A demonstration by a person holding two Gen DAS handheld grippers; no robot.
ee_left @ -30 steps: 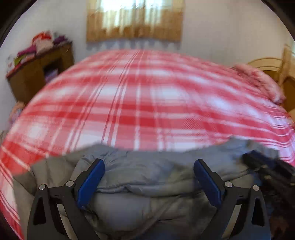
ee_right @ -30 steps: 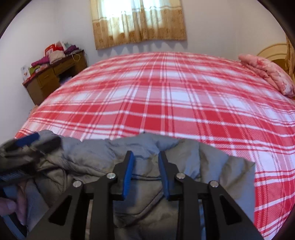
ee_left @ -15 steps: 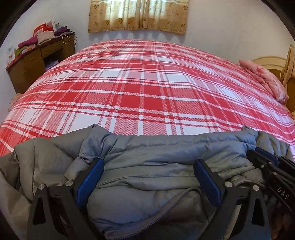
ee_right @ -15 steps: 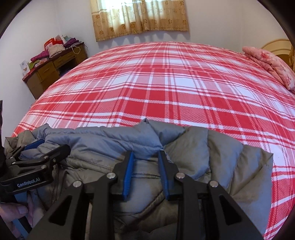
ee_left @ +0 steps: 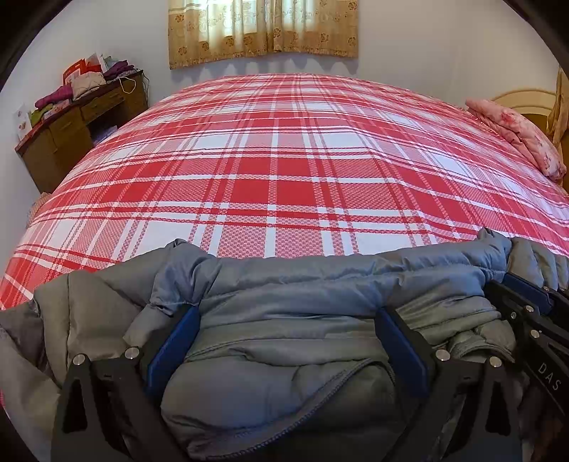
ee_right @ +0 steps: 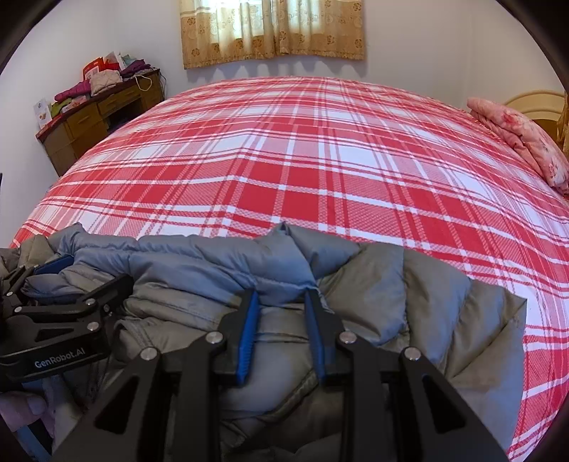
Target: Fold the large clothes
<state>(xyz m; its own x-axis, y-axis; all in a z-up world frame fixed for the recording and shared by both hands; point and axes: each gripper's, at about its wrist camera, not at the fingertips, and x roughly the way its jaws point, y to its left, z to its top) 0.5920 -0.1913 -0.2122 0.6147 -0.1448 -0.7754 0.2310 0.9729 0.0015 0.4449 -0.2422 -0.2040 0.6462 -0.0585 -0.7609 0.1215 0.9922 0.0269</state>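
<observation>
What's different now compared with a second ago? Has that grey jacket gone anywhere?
The grey jacket has come further onto the plaid bed, its top edge now stretched straighter between the two grippers. Nothing was grabbed or released: the right gripper stays pinched on a fold of the jacket, and the left gripper stays wide open around a bulge of it. The desk and pink pillow haven't moved.

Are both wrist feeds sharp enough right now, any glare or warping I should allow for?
Left wrist view: sharp, fisheye bows the plaid bed, black corners. Right wrist view: equally sharp, daylight through the curtain slightly washed out, no glare on the grey jacket.
</observation>
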